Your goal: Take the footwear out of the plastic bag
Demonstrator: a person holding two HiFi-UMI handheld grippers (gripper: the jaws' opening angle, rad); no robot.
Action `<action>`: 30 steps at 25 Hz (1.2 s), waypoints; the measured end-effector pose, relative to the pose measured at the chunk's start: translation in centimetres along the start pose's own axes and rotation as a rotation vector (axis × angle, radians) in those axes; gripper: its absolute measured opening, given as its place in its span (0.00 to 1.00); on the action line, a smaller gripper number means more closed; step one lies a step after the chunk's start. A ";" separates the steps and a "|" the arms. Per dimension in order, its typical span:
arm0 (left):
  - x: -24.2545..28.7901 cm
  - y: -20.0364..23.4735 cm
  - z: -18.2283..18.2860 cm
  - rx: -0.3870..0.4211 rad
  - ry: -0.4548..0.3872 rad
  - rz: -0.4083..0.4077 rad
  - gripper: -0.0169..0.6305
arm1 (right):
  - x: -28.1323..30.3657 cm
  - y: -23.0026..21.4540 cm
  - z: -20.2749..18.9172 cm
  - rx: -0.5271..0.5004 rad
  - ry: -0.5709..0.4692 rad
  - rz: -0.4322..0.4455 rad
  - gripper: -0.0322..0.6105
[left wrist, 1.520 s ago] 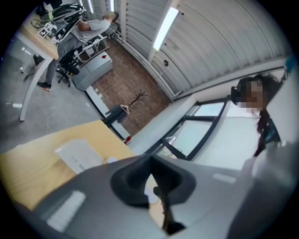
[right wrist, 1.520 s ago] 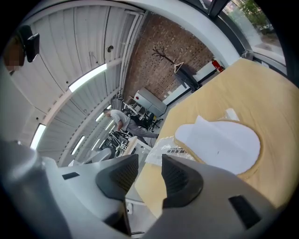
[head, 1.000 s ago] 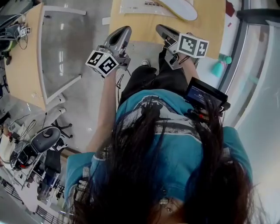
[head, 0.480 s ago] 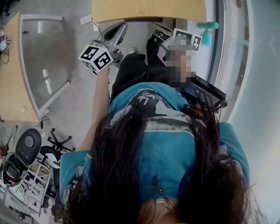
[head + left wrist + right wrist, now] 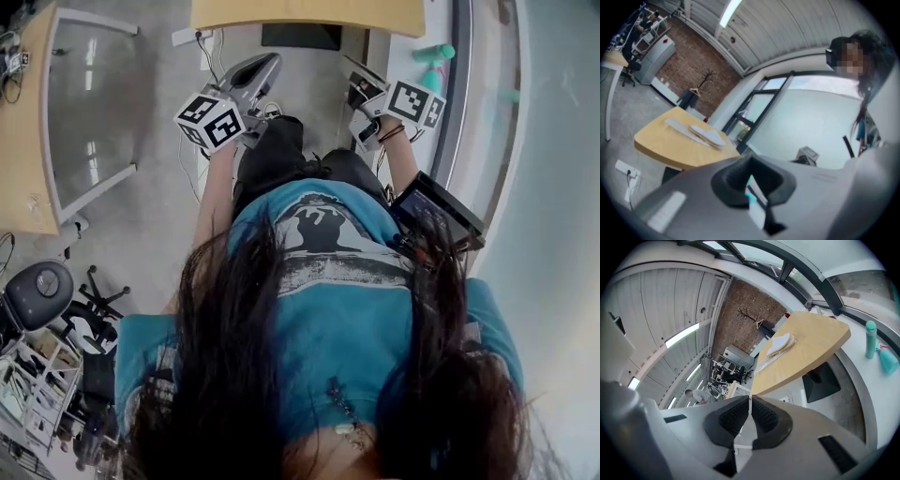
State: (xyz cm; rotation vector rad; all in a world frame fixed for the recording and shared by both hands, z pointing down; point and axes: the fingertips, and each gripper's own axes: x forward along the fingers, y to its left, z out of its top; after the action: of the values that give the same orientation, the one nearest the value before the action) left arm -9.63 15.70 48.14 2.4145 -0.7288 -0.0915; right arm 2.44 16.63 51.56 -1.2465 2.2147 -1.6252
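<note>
A white slipper [image 5: 708, 134] lies on the round wooden table [image 5: 670, 145], beside a flat clear plastic bag [image 5: 677, 126]. From the right gripper view the same slipper [image 5: 780, 344] and bag [image 5: 768, 363] look far off on the table [image 5: 806, 352]. In the head view only the table's near edge [image 5: 309, 14] shows. My left gripper [image 5: 258, 70] and right gripper [image 5: 358, 77] are held up in front of the person's body, away from the table. Both are shut with nothing between the jaws, as the left gripper [image 5: 751, 177] and right gripper [image 5: 750, 405] show close up.
A teal bottle [image 5: 433, 54] stands on the window ledge at the right, also seen as the bottle [image 5: 870, 338]. A glass-topped desk [image 5: 89, 103] is at the left, an office chair [image 5: 37, 295] below it. A power strip [image 5: 623, 166] lies on the floor by the black table base [image 5: 820, 380].
The person has backed away from the table: the slipper and bag have slid out of the top of the head view. Both grippers stay shut in front of the body.
</note>
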 end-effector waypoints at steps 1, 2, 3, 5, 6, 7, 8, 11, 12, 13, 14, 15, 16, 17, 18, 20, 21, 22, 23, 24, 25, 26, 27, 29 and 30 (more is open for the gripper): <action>0.2 -1.7 -0.7 0.007 -0.007 0.017 0.02 | -2.2 -0.5 -0.3 -0.001 -0.001 0.010 0.10; 0.4 -3.6 -1.6 0.014 -0.014 0.035 0.02 | -4.7 -1.0 -0.8 -0.001 -0.002 0.019 0.10; 0.4 -5.4 -2.6 0.018 -0.020 0.054 0.02 | -7.0 -1.5 -1.4 -0.002 -0.001 0.026 0.10; 0.1 -8.1 -4.6 0.020 -0.032 0.086 0.02 | -10.5 -2.6 -2.9 -0.003 0.008 0.033 0.10; -0.1 -8.9 -5.5 0.018 -0.037 0.100 0.02 | -11.5 -3.3 -3.7 -0.002 0.016 0.035 0.10; -0.3 -9.3 -6.3 0.016 -0.040 0.114 0.02 | -12.1 -3.9 -4.4 0.000 0.026 0.037 0.10; -0.5 -9.6 -7.0 0.012 -0.042 0.128 0.02 | -12.5 -4.3 -5.0 0.002 0.036 0.040 0.10; -1.1 -12.1 -9.4 0.003 -0.034 0.160 0.02 | -15.2 -5.0 -6.8 -0.002 0.057 0.050 0.10; -1.4 -13.6 -10.5 0.006 -0.026 0.168 0.02 | -16.7 -5.2 -7.6 -0.004 0.058 0.057 0.10; -1.8 -15.2 -11.7 0.013 -0.017 0.174 0.02 | -18.3 -5.4 -8.4 -0.005 0.055 0.064 0.10; -2.3 -16.7 -12.7 0.025 -0.007 0.179 0.02 | -19.6 -5.6 -9.2 -0.003 0.050 0.071 0.10; -2.7 -17.9 -13.5 0.038 0.003 0.182 0.02 | -20.6 -5.7 -9.9 -0.001 0.043 0.077 0.10; -3.2 -18.7 -14.0 0.050 0.012 0.184 0.02 | -21.3 -5.7 -10.5 0.002 0.037 0.084 0.10; -3.6 -19.2 -14.3 0.059 0.018 0.186 0.02 | -21.6 -5.5 -11.0 0.003 0.034 0.091 0.10; -4.1 -19.5 -14.3 0.062 0.021 0.189 0.02 | -21.7 -5.1 -11.5 0.004 0.034 0.098 0.10; -4.8 -19.6 -13.9 0.052 0.019 0.191 0.02 | -21.6 -4.2 -12.2 0.002 0.041 0.108 0.10; -5.1 -19.6 -13.7 0.043 0.018 0.192 0.02 | -21.5 -3.8 -12.5 0.002 0.046 0.109 0.10; -5.3 -19.7 -13.5 0.036 0.018 0.194 0.02 | -21.5 -3.4 -12.6 0.003 0.050 0.109 0.10; -5.4 -19.7 -13.4 0.033 0.021 0.195 0.02 | -21.5 -3.2 -12.7 0.004 0.049 0.108 0.10; -5.5 -19.9 -13.5 0.037 0.028 0.193 0.02 | -21.6 -3.0 -12.8 0.005 0.044 0.106 0.10; -5.8 -20.1 -13.8 0.045 0.040 0.188 0.02 | -21.8 -2.8 -13.2 0.007 0.035 0.104 0.10; -6.3 -20.5 -14.3 0.056 0.056 0.181 0.02 | -22.1 -2.6 -13.7 0.007 0.024 0.102 0.10; -6.8 -20.8 -14.8 0.068 0.072 0.173 0.02 | -22.4 -2.3 -14.4 0.006 0.013 0.098 0.10; -7.8 -21.2 -15.3 0.089 0.100 0.158 0.02 | -22.5 -1.5 -15.4 -0.003 -0.003 0.092 0.10; -8.1 -21.3 -15.4 0.096 0.109 0.153 0.02 | -22.5 -1.2 -15.6 -0.009 -0.006 0.090 0.10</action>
State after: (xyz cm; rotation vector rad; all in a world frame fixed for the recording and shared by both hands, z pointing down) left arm -2.72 42.34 47.57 2.4228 -0.8821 0.1386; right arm 9.40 43.15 51.16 -1.1350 2.2425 -1.5780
